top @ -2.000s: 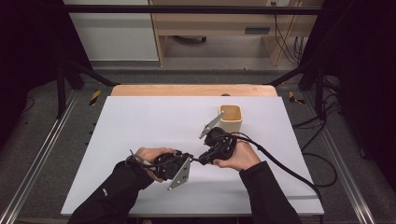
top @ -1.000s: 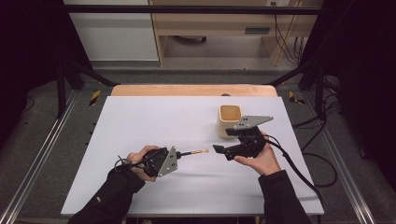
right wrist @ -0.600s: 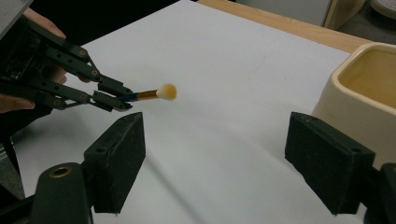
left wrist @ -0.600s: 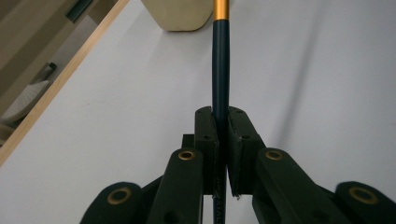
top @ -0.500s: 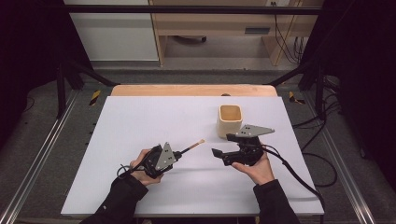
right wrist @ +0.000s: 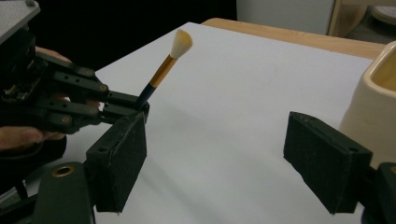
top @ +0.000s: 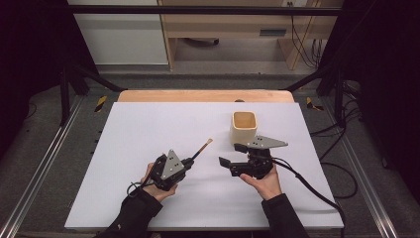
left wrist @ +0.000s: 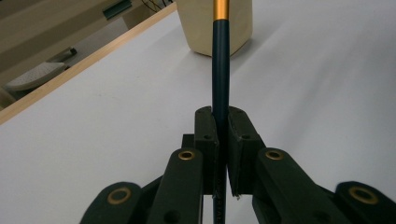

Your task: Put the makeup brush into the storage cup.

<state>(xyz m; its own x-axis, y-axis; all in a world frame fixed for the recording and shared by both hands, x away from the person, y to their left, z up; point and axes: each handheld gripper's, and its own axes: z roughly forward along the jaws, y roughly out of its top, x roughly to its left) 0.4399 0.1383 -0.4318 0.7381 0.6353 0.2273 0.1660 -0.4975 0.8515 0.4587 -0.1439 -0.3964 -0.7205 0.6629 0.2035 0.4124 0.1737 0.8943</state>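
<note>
My left gripper (top: 188,161) is shut on the dark blue handle of a small brush (top: 200,150) with a gold ferrule and pale bristles. The brush points up and away toward a cream square cup (top: 244,126). In the left gripper view the pads (left wrist: 208,135) clamp the handle (left wrist: 220,56) and the cup (left wrist: 219,28) stands beyond it. My right gripper (top: 232,154) lies on its side in front of the cup, open; its jaws have just closed slightly with nothing between them. The right gripper view looks through my right gripper (right wrist: 224,158) at the brush (right wrist: 163,70) and the cup (right wrist: 373,107).
A white board (top: 148,124) covers the table, with a wooden edge (top: 198,95) at the back. A black cable (top: 307,188) trails from the right gripper to the front right. Metal rails (top: 44,168) run along the sides.
The left gripper has turned, so the brush tip swung from pointing right to pointing toward the back right. The right hand sank a little and came slightly nearer the front edge.
</note>
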